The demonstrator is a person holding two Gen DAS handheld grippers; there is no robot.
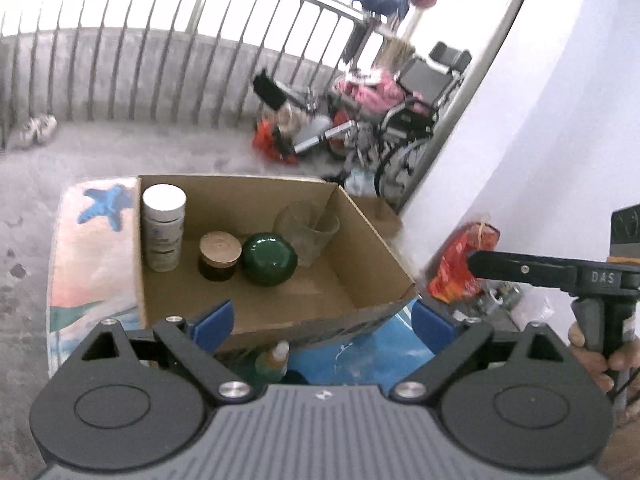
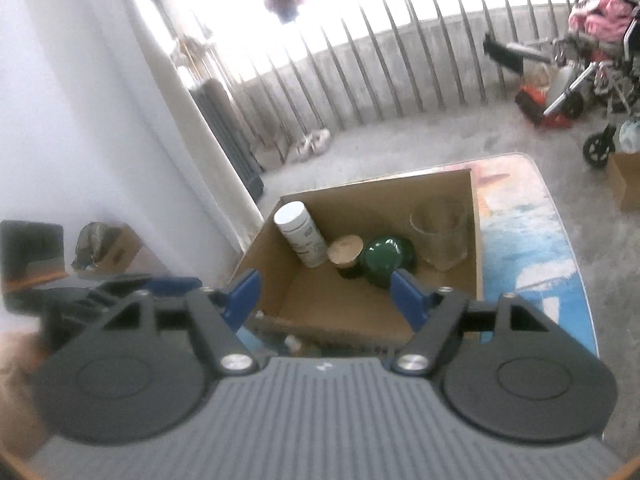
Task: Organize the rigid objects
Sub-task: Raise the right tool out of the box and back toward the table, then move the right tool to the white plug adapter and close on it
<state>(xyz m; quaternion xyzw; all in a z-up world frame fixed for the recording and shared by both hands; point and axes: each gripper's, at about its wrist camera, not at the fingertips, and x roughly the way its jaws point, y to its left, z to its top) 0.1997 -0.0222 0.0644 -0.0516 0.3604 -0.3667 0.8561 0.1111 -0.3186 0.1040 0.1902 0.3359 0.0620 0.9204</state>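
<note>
We held both grippers, left (image 1: pixel 322 318) and right (image 2: pixel 324 294), jaws apart and empty, above the box (image 1: pixel 372 256). Next pick looked like the small bottle (image 1: pixel 276 362) near the box's front wall; we judged it wise to approach low.

Only one legible marking is showing: the raised letters "DAS" are standing on the black body of the right gripper (image 1: pixel 472 264) at the right edge of the left wrist view, while the print on the white bottle (image 1: pixel 164 228) in the cardboard box (image 1: pixel 372 248) is staying too blurred to read.
</note>
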